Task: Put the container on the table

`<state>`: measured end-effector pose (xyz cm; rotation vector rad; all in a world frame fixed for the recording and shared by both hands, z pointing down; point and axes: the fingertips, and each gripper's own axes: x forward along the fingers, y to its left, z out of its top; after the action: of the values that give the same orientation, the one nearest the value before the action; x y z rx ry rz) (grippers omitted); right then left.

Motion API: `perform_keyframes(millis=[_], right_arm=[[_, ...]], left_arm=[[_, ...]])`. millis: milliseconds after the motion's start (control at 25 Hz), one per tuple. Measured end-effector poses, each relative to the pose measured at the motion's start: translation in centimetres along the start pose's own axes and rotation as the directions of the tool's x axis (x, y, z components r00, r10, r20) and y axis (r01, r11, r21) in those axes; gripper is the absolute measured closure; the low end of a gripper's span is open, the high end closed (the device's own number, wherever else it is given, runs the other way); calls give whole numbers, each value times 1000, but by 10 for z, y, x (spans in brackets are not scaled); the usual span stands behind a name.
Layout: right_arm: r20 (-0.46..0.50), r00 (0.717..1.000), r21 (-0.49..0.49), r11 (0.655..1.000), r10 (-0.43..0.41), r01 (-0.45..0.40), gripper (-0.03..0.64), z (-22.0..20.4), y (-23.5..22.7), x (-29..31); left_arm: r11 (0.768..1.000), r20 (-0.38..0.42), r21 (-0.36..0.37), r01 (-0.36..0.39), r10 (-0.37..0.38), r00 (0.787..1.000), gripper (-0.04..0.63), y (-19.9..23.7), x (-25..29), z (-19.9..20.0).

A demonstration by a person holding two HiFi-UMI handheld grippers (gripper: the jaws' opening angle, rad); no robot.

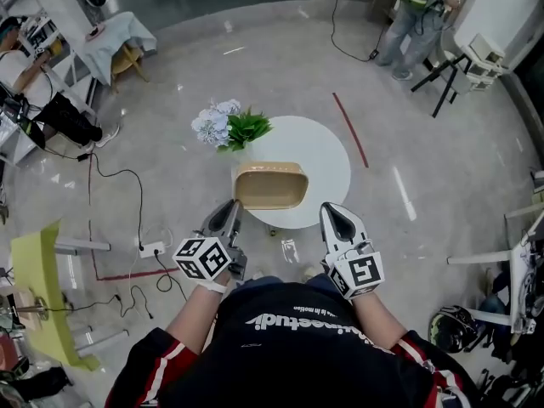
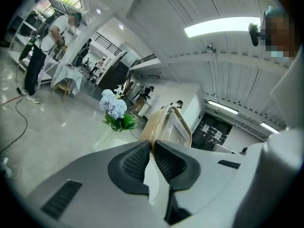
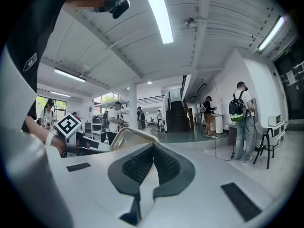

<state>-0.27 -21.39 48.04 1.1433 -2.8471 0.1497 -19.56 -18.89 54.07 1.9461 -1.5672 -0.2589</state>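
Note:
A tan rectangular container [image 1: 270,185] stands on the near left part of the round white table [image 1: 327,164], overhanging its edge a little. My left gripper [image 1: 228,213] is shut and empty, its tips just short of the container's near left corner. In the left gripper view the container [image 2: 166,122] rises right behind the closed left gripper [image 2: 152,144]. My right gripper [image 1: 338,215] is also shut and empty, over the table's near edge, right of the container. The right gripper view shows the container's rim [image 3: 133,132] past the closed right gripper [image 3: 153,147].
A bunch of pale blue flowers with green leaves [image 1: 229,126] sits at the table's far left. Cables and a power strip [image 1: 151,249] lie on the floor to the left, near a yellow-green table [image 1: 42,287]. People [image 1: 416,15] stand far back.

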Motion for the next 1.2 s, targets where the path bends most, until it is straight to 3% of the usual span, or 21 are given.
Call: perform_keyframes(millis=[280, 600, 920, 1200], right_arm=[[8, 999, 13, 999, 38, -38, 604, -20, -4, 22], [9, 999, 46, 998, 50, -51, 606, -44, -21, 44], [-13, 1000, 76, 997, -1, 2, 606, -56, -36, 51], [-43, 999, 76, 997, -15, 18, 606, -64, -40, 46]], left_arm=[[999, -65, -33, -35, 33, 997, 548, 30, 22, -19], [983, -159, -164, -87, 61, 985, 548, 70, 55, -55], [940, -266, -272, -205, 131, 955, 548, 115, 73, -96], [879, -357, -364, -307, 173, 918, 548, 147, 85, -140]])
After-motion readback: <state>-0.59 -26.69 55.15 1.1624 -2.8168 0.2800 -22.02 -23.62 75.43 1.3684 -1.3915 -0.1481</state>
